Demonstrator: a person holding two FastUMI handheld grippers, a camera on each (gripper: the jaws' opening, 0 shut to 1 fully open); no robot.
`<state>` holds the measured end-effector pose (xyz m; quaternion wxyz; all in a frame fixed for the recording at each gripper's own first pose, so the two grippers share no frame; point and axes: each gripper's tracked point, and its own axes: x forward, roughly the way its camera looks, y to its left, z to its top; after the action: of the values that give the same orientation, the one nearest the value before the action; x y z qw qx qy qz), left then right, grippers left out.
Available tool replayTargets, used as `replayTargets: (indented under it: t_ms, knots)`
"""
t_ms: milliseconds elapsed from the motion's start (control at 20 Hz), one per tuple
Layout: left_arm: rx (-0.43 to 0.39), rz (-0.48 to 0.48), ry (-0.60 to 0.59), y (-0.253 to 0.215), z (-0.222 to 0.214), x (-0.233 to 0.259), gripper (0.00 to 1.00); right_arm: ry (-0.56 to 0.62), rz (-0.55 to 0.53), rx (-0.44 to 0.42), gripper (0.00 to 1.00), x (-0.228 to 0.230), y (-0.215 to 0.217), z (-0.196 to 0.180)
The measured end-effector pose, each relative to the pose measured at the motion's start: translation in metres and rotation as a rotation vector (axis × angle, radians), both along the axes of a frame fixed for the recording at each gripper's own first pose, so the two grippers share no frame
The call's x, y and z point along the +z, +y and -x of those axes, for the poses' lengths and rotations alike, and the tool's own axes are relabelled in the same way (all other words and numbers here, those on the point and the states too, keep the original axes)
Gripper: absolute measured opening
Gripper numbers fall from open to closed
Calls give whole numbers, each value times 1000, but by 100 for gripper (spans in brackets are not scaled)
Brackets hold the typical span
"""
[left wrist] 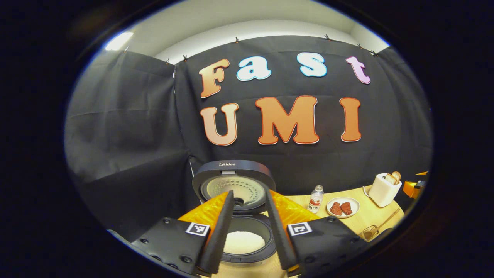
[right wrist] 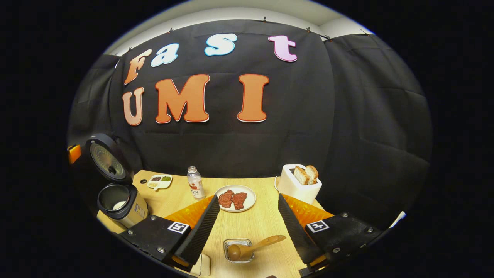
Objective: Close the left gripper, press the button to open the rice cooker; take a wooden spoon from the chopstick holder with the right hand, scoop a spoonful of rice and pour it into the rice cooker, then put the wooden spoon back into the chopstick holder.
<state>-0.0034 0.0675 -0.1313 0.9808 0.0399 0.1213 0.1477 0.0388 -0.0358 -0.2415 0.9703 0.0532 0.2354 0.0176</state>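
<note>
Judging by the open rice cooker [right wrist: 119, 204] at the table's left edge, right gripper [right wrist: 247, 227], fingers spread, must next pinch the wooden spoon [right wrist: 252, 247] near the front edge.

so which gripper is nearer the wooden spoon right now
Right. The right gripper is open just above the wooden spoon, which lies with its bowl in a small glass container. The left gripper is over at the open rice cooker, the spoon off to its side.
</note>
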Motion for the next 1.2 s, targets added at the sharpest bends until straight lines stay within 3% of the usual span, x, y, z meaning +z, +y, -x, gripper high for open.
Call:
replayTargets:
  t_ms: [100, 300, 350, 650, 800, 850, 900, 1000, 1150, 1200]
  knots:
    - [-10, -14, -19, -3, 2, 7, 74, 17, -6, 5, 95, -9, -1, 0]
    - [-4, -44, -31, -1, 7, 8, 92, 67, -37, -6, 95, -34, -7, 3]
    - [-4, -44, -33, -2, 7, 8, 86, 77, -46, -10, 95, -42, -9, 4]
    - [11, -67, -17, -7, 22, 3, 83, 179, -46, -61, 95, -107, -36, 8]
    - [21, -77, -7, -6, 25, 2, 83, 270, -132, -67, 94, -143, -29, 23]
    - [26, -81, -3, -6, 27, 2, 90, 288, -152, -85, 92, -153, -29, 25]
    - [30, -85, 2, -5, 29, 2, 90, 308, -186, -107, 94, -163, -29, 28]
    - [32, -93, 12, -7, 32, 1, 89, 356, -292, -136, 93, -180, -21, 34]
    - [23, -104, 22, -11, 36, -1, 90, 379, -410, -165, 84, -193, -12, 29]
    - [20, -107, 25, -11, 37, -2, 90, 381, -442, -172, 75, -195, -8, 28]
